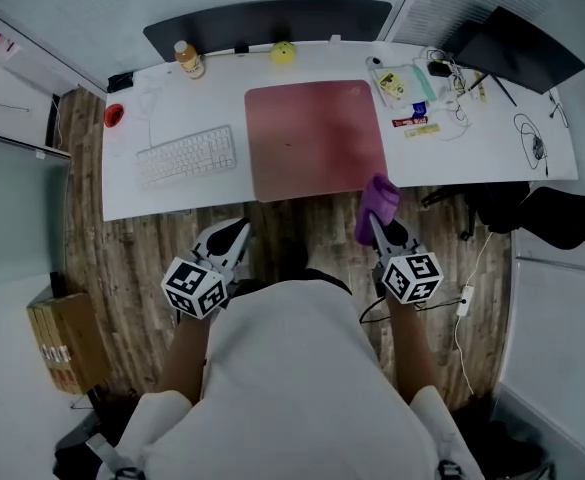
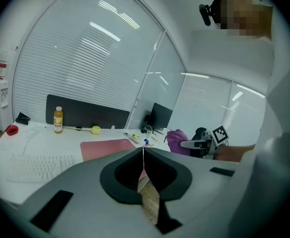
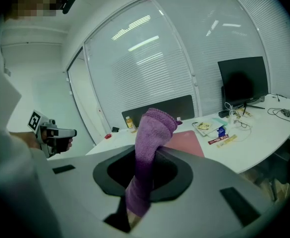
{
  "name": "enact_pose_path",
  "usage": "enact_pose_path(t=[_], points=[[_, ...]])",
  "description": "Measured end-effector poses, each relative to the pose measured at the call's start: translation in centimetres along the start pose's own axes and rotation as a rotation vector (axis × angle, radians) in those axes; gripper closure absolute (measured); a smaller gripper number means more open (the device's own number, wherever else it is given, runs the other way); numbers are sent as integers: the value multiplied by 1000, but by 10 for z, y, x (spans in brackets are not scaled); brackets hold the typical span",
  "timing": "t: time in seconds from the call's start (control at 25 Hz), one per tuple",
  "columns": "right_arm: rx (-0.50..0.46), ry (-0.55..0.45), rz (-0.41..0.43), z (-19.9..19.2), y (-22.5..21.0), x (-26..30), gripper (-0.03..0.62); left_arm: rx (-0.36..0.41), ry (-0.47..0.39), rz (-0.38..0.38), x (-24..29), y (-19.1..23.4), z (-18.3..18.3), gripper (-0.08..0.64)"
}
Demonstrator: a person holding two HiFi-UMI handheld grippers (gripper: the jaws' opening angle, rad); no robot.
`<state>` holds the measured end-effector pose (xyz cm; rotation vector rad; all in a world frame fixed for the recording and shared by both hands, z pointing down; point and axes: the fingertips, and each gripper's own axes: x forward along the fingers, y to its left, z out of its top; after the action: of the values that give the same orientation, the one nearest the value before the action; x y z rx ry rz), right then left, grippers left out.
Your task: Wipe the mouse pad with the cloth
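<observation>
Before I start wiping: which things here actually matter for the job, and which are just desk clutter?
Job:
cloth, clamped in the right gripper
mouse pad

Lying about:
keyboard
bottle
yellow ball
monitor
cables

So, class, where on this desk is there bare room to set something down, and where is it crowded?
Free: the mouse pad itself; the white patch between bottle, yellow ball and keyboard; the right front of the desk, between packets and cable. Crowded: the back right, with packets, wires and monitor.
</observation>
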<state>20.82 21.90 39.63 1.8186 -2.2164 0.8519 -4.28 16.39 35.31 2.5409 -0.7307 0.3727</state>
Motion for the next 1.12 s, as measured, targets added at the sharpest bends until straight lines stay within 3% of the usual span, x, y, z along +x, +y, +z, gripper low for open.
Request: enact_pose_path(t=[0.52, 0.84, 1.12], points=[[60, 57, -67, -21, -46, 6, 517, -16, 67, -45, 39, -5, -12, 540], [62, 99, -171, -29, -73, 10, 517, -41, 116, -120, 70, 12, -21, 540], [35, 164, -279, -49, -108, 27, 517, -12, 184, -201, 105, 25, -34, 540]])
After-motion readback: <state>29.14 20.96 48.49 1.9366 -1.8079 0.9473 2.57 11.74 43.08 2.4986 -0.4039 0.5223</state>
